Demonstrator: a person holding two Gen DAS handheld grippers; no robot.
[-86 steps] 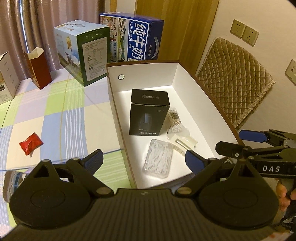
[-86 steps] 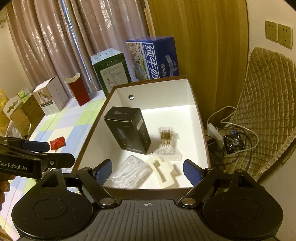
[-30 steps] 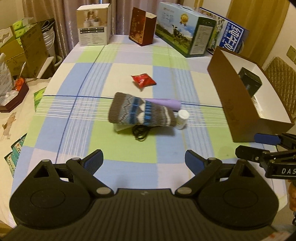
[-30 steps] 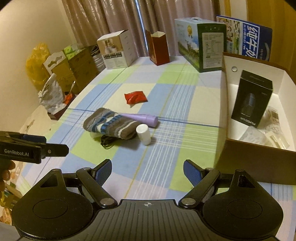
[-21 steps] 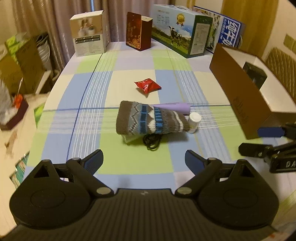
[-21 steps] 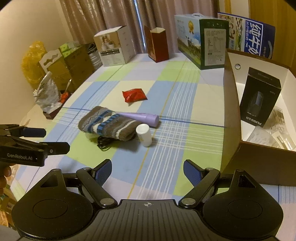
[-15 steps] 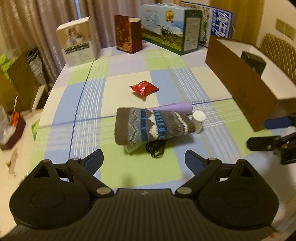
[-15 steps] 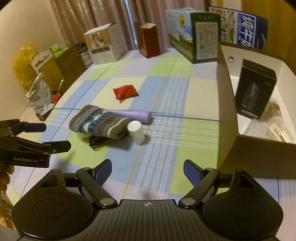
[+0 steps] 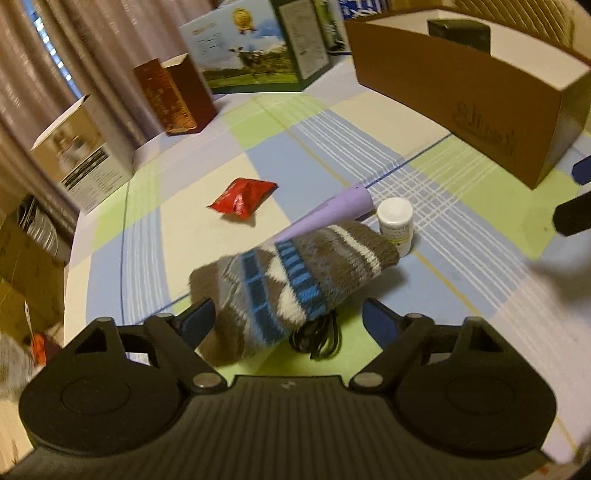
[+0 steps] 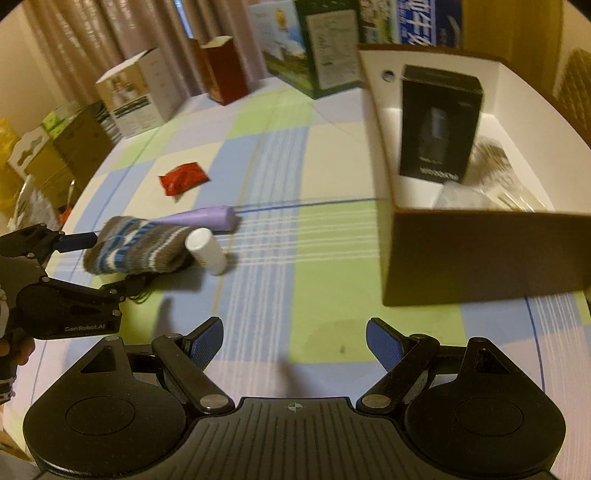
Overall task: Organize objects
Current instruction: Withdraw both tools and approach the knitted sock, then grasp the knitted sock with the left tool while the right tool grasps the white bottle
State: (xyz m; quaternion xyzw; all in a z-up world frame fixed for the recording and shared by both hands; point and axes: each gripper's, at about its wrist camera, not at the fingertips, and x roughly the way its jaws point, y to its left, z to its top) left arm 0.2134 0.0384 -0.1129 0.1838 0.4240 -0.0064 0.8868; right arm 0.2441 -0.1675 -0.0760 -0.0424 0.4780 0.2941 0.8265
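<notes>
Curtained room, w/ a table point(image 10: 332, 240) under a checked blue, green and cream cloth. Along its far edge we see cartons: a green milk carton point(image 9: 255, 48), a blue carton point(image 10: 424, 22) behind it, a dark red box point(image 9: 173, 96) and a white box point(image 9: 81, 147) toward the far left corner.

On the right side of the table stands the big brown box point(image 10: 480, 254), white inside. In it, a black carton point(image 10: 439, 129) stands upright, w/ clear plastic packets point(image 10: 495, 184) beside it, too blurred to tell apart.

Mid-table lies the knit sock point(image 9: 291, 280), brown w/ blue and white bands. A purple tube point(image 9: 332, 214) pokes out from behind it, a small white bottle point(image 9: 397, 225) stands just beside its right end, and a black cord point(image 9: 317, 339) shows at its near edge. A red packet point(image 9: 242, 195) lies apart, toward the far edge.

Our left gripper point(image 9: 286, 321) is low at the sock's near end, jaws spread but just closing in a bit; the sock sits between them, pads not pressing. Our right gripper point(image 10: 293, 343) hangs above bare cloth nr the near edge, jaws wide apart, nothing between.
</notes>
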